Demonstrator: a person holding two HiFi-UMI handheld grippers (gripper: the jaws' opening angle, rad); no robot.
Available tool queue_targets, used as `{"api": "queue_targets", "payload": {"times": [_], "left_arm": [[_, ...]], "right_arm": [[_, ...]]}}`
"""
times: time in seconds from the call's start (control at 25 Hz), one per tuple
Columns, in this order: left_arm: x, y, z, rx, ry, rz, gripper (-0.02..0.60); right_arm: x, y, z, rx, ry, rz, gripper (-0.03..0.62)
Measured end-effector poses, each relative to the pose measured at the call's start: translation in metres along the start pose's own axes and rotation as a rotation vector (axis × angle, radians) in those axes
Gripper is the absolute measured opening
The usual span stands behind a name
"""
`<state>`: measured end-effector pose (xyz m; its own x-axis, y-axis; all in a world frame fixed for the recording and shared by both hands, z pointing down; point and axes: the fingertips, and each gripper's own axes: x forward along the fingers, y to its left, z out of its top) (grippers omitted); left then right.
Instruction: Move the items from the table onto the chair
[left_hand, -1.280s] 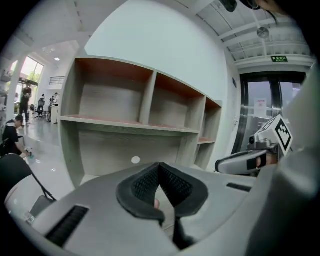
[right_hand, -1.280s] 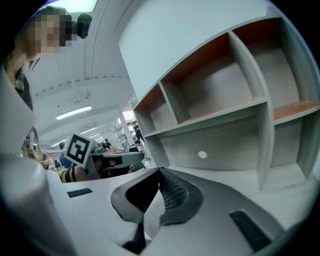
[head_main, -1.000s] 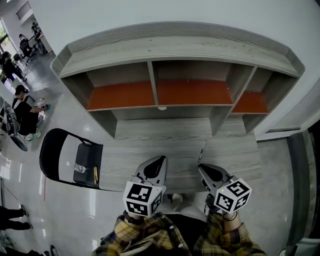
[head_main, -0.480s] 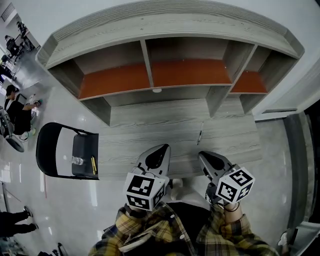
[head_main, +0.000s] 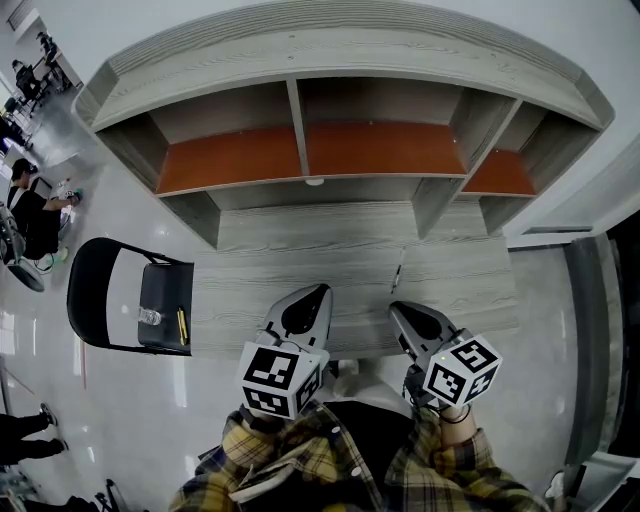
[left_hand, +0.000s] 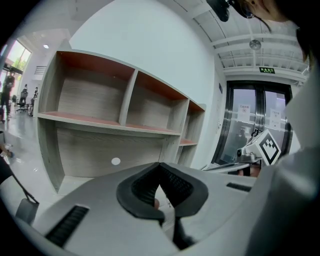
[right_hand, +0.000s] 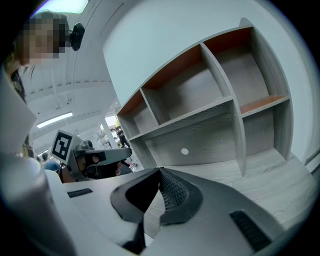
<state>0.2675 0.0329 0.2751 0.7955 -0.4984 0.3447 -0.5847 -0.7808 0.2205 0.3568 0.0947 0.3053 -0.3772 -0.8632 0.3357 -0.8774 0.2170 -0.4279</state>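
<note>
A thin dark pen (head_main: 398, 270) lies on the grey wooden table (head_main: 300, 262), right of middle. At the table's left end stands a black folding chair (head_main: 92, 305); on its seat lie a small clear bottle (head_main: 148, 317) and a yellow pen-like item (head_main: 182, 323). My left gripper (head_main: 320, 290) hovers over the table's front edge, shut and empty; its jaws (left_hand: 160, 164) meet at the tip. My right gripper (head_main: 393, 307) is beside it, just short of the pen, also shut with nothing held (right_hand: 160, 170).
A shelf unit with orange-lined compartments (head_main: 380, 148) stands along the table's back. People (head_main: 30, 215) are on the glossy floor at far left. A glass door (left_hand: 250, 130) shows in the left gripper view.
The head view has shifted, so table and chair sit slightly differently in frame. Both grippers stay shut over the table's front edge, almost unmoved.
</note>
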Motion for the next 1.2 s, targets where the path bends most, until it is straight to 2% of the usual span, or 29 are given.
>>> {"api": "queue_targets", "payload": {"times": [0.2,0.32,0.44,0.8,0.92,1.2], "left_arm": [[-0.001,0.006,-0.004,-0.015,0.010,0.016,0.003],[-0.003,0.010,-0.007,-0.023,0.018,0.028,0.003],[-0.007,0.016,-0.014,-0.031,0.036,0.050,0.003],[-0.044,0.044,-0.049,-0.095,0.110,0.185,0.003],[-0.056,0.054,-0.059,-0.112,0.130,0.235,0.003],[-0.075,0.064,-0.081,-0.149,0.181,0.308,0.003]], "right_arm": [[0.003,-0.006,-0.003,0.010,0.009,-0.007,0.018],[0.005,-0.019,-0.008,0.016,0.010,-0.055,0.018],[0.010,-0.044,-0.020,0.033,0.027,-0.128,0.020],[0.048,-0.124,-0.066,0.066,0.120,-0.247,0.025],[0.065,-0.147,-0.083,0.084,0.156,-0.273,0.083],[0.100,-0.198,-0.133,0.067,0.269,-0.377,0.138]]}}
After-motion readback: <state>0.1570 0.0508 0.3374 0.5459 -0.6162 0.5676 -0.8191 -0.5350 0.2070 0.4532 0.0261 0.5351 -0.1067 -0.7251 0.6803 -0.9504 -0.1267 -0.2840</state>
